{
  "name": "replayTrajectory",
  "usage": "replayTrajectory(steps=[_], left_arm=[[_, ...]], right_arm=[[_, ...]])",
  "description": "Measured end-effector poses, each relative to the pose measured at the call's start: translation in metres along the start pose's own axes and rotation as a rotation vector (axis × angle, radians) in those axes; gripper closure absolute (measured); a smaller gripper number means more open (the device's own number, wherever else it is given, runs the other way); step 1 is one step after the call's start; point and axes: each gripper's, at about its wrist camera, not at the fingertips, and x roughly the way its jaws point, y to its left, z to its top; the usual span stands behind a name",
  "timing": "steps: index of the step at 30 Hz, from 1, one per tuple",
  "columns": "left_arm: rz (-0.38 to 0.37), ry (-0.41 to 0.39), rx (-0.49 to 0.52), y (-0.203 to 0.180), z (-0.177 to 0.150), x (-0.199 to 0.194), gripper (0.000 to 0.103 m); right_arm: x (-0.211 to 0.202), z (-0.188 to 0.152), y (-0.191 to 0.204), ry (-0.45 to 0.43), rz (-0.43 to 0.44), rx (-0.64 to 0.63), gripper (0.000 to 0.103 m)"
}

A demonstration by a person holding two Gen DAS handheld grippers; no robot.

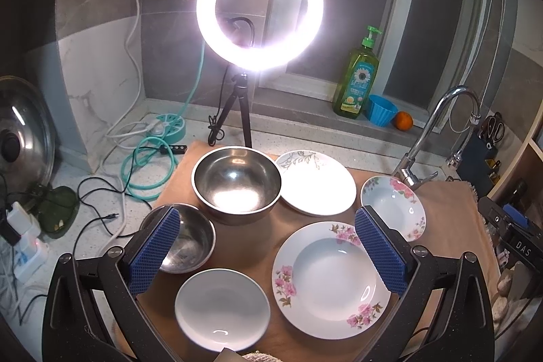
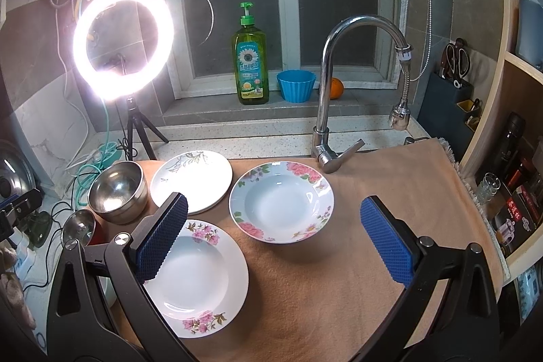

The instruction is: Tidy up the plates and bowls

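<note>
Left gripper (image 1: 268, 246): we see the blue-padded jaws spread wide and holding nothing, poised above the dishes at the lower centre of the left wrist view.
Right gripper (image 2: 275, 240): jaws likewise wide apart and empty, over the bare peach-coloured cloth mat (image 2: 390, 185).
Task items, left wrist view: large stainless-steel bowl (image 1: 237, 184) at centre; small stainless-steel bowl (image 1: 186, 238) to its lower left; plain white round plate (image 1: 222, 309) at lower centre; pink-flowered deep white plate (image 1: 329, 279) at lower right; leaf-pattern white flat plate (image 1: 317, 182) right of the large bowl; rose-pattern deep white plate (image 1: 393, 206) at far right.
Status: we judge that nothing is stacked yet; all six pieces lie apart.
Procedure: we advise nesting the small bowl inside the large one and stacking plates largest at the bottom. Grip each rim squarely between the pads, lift clear before travelling, and lower gently.
Left wrist view only: the plain white plate and the small bowl's full outline.
Right wrist view only: the chrome gooseneck faucet (image 2: 342, 63) in full, and the open mat space at the right of the frame, suitable for a stack.
</note>
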Motion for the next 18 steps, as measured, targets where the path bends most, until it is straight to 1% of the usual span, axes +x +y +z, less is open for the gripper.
replayTrajectory(steps=[10,18], left_arm=[[0.0,0.001,-0.001,0.0,0.0006,0.0011,0.0],[0.0,0.001,0.0,-0.0002,0.0004,0.0011,0.0]], right_arm=[[0.0008,0.0021,-0.0008,0.001,0.001,-0.001,0.0],[0.0024,-0.0019,0.0062,0.004,-0.001,-0.008,0.0]])
